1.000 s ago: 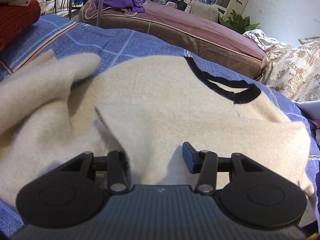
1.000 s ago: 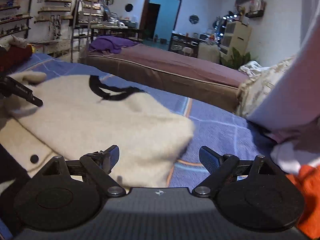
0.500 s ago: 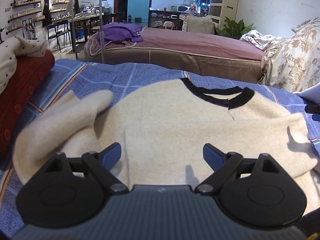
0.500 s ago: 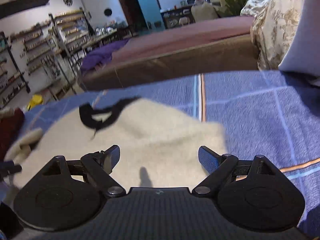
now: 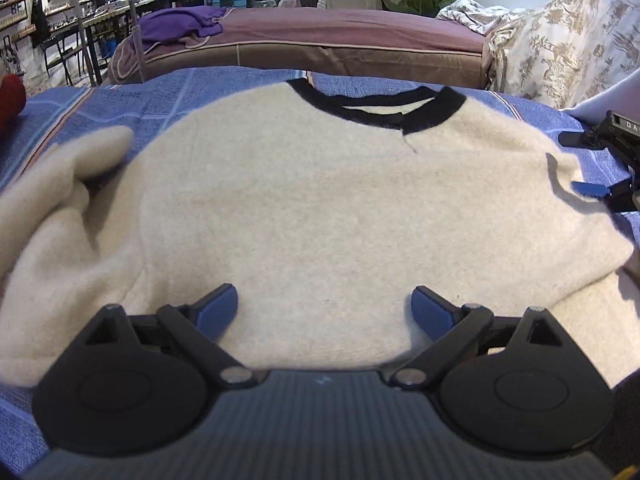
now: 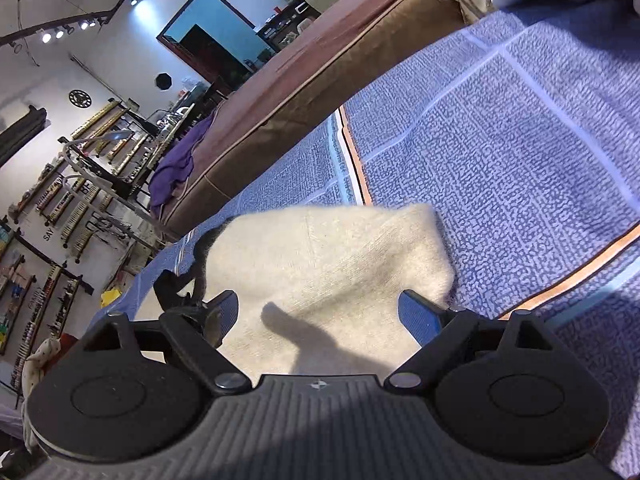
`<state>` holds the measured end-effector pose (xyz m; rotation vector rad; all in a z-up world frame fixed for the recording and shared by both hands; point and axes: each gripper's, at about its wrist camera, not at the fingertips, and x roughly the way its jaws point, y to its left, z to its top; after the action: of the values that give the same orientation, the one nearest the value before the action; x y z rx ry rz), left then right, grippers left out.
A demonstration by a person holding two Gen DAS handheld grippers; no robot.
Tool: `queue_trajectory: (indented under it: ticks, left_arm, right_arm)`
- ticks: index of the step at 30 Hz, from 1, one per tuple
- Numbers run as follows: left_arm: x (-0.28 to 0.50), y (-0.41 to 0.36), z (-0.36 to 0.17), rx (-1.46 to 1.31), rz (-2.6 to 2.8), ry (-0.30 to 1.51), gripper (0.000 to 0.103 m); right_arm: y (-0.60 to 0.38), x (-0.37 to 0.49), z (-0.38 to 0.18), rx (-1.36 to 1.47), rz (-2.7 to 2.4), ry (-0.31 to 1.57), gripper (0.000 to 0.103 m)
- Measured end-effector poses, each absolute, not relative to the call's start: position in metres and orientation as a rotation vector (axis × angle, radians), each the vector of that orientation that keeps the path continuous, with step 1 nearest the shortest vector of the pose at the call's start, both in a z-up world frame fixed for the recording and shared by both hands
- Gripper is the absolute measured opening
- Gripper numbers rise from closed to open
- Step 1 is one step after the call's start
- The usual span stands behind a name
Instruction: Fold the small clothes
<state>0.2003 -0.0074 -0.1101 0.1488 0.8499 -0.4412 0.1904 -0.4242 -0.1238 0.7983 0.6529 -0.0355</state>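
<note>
Cream fuzzy knit sweater with a black ribbed collar [image 5: 320,200] lies spread on a blue grid-patterned bedspread with orange and white stripes [image 5: 120,100], collar toward the far edge, body facing up. One sleeve [image 5: 68,184] is bunched and doubled back on the left side of the left wrist view, resting on the bedspread beside the torso. Left gripper [image 5: 324,308] hovers low over the near hem area, its blue-padded fingers [image 5: 218,306] spread wide apart, nothing between them; whether the pads touch the knit cannot be told. Right gripper [image 6: 318,312] is also spread wide, tilted steeply, poised over a folded corner of the same sweater [image 6: 332,256] where it ends against the bare bedspread [image 6: 520,160]; its shadow falls on the wool. Right gripper also shows at the right edge of the left wrist view [image 5: 612,160], just beside the sweater's right shoulder edge, one blue pad near the fabric. Beyond the bedspread: a long brown-and-maroon mattress [image 5: 320,40] with a purple cloth [image 5: 180,26] heaped on its left end, a floral beige quilt [image 5: 560,40] at right, a red object [image 5: 10,92] at the far left edge.
</note>
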Motion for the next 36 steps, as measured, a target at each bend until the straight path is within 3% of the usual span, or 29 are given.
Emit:
queue_trajectory:
  ticks: [4, 9, 14, 18, 19, 21, 23, 31, 32, 33, 36]
  left_arm:
    - [0.197, -0.001, -0.102, 0.117, -0.441, 0.845, 0.097]
    - [0.17, 0.032, -0.073, 0.067, -0.376, 0.718, 0.097]
    - [0.16, 0.081, -0.038, 0.112, -0.221, 0.619, 0.093]
    - [0.163, 0.145, -0.028, -0.043, -0.086, 0.613, 0.092]
    - [0.165, 0.159, -0.031, -0.083, -0.054, 0.633, 0.088]
    - [0.168, 0.18, -0.043, -0.118, -0.008, 0.676, 0.058]
    - [0.171, 0.191, -0.057, -0.069, 0.061, 0.718, 0.047]
    - [0.198, 0.228, -0.089, -0.248, 0.084, 0.757, 0.047]
    - [0.204, 0.229, -0.091, -0.26, 0.072, 0.749, 0.041]
    - [0.212, 0.229, -0.095, -0.276, 0.056, 0.738, 0.027]
    - [0.23, 0.222, -0.102, -0.271, 0.06, 0.731, 0.015]
  right_arm:
    - [-0.405, 0.189, -0.097, 0.673, -0.061, 0.724, 0.103]
    - [-0.366, 0.143, -0.063, 0.607, 0.046, 0.643, 0.103]
    - [-0.316, 0.084, -0.065, 0.62, 0.147, 0.662, 0.103]
    - [-0.292, 0.048, -0.077, 0.569, 0.139, 0.71, 0.103]
    - [-0.289, 0.043, -0.078, 0.55, 0.133, 0.718, 0.103]
    - [-0.284, 0.036, -0.078, 0.495, 0.115, 0.75, 0.103]
    - [-0.282, 0.035, -0.075, 0.436, 0.08, 0.756, 0.103]
    - [-0.273, 0.044, -0.066, 0.42, 0.102, 0.729, 0.103]
    - [-0.27, 0.046, -0.066, 0.421, 0.112, 0.734, 0.103]
    - [-0.266, 0.048, -0.067, 0.416, 0.12, 0.742, 0.103]
    - [-0.257, 0.048, -0.067, 0.404, 0.142, 0.749, 0.103]
